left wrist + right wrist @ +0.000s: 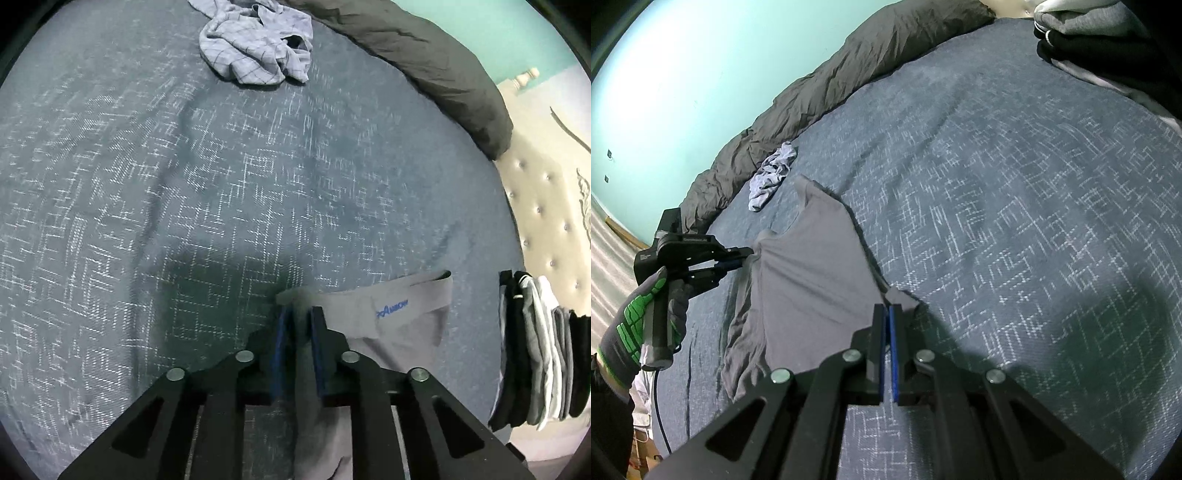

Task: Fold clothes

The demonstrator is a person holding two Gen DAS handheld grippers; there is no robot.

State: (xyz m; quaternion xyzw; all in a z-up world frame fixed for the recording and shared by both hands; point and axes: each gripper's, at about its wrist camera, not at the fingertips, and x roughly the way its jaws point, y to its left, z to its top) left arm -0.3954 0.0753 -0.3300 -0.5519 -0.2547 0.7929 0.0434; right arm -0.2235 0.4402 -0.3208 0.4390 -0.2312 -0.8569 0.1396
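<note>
A grey T-shirt (809, 266) hangs stretched between my two grippers just above the blue patterned bedspread (1015, 206). My left gripper (300, 314) is shut on one corner of the shirt (388, 325), whose blue collar label shows. It also shows in the right wrist view (748, 256), held by a green-gloved hand. My right gripper (888, 310) is shut on the opposite corner. A crumpled light checked garment (255, 48) lies far across the bed, also seen in the right wrist view (772, 175).
A stack of folded clothes (543, 350) sits at the bed's right edge, by a tufted cream headboard (546, 206). A dark grey duvet (827, 85) lies rolled along the far side against a teal wall (683, 74).
</note>
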